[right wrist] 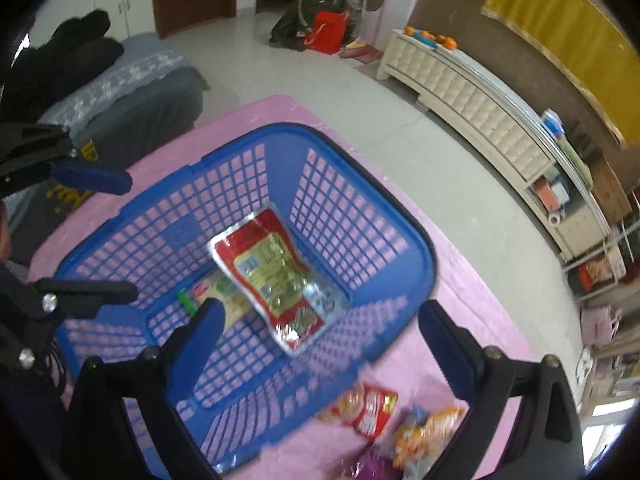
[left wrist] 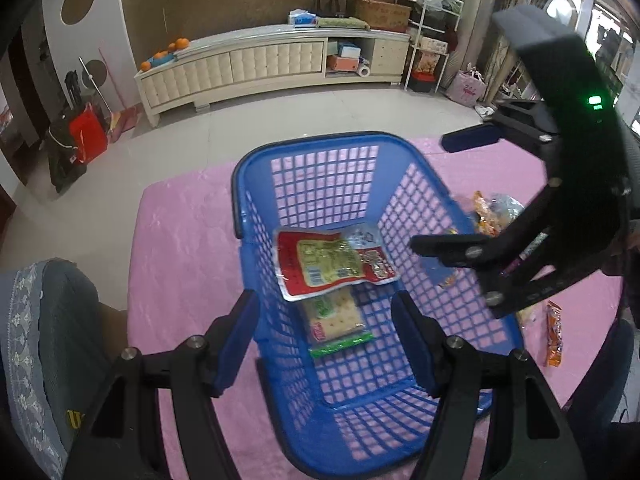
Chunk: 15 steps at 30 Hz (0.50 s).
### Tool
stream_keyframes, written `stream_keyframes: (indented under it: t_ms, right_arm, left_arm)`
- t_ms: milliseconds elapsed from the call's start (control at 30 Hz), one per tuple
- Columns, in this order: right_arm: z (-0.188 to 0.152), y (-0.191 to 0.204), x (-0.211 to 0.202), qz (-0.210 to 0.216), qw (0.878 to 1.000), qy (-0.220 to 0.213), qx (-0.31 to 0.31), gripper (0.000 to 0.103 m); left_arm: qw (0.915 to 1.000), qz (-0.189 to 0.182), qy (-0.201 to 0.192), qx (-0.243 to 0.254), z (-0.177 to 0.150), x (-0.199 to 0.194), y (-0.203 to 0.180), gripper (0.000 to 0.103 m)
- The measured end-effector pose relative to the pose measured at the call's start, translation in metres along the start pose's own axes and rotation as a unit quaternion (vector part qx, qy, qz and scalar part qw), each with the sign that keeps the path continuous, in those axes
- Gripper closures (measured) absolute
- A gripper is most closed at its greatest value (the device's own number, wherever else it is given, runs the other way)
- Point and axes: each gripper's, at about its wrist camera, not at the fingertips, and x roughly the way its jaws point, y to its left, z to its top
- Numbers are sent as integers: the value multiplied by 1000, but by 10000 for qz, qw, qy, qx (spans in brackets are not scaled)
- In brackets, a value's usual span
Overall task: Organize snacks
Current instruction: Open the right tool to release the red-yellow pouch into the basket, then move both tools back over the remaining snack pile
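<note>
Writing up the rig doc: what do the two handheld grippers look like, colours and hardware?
Both match: the left gripper and the right gripper have black angular linkage arms, silver pivot screws and blue finger pads. The left wrist view shows the right unit's black body carrying a lit green LED.

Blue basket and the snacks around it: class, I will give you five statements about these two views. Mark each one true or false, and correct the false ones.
1. The blue basket stands on a pink cloth. True.
2. The red packet lies on the cloth outside the basket. False: it is inside the basket.
3. The right gripper is clamped on the red packet. False: its jaws are open with nothing pressed between them.
4. Some snacks are on the cloth, outside the basket. True.
5. The basket holds only the red packet. False: a cracker pack lies partly under it.
</note>
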Motion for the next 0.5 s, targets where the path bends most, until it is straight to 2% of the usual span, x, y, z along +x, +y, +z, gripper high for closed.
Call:
stream_keyframes:
  t_ms: [300, 500]
  right_arm:
    - [-46, -11, -69, -303, 9977, -253, 543, 4]
    - [-86, -30, -103, -224, 9935, -397, 1045, 4]
  left_arm:
    - [9993, 40, -286, 238, -3, -42, -46, 37]
    - [9972, 74, -566, 493, 0, -61, -90, 29]
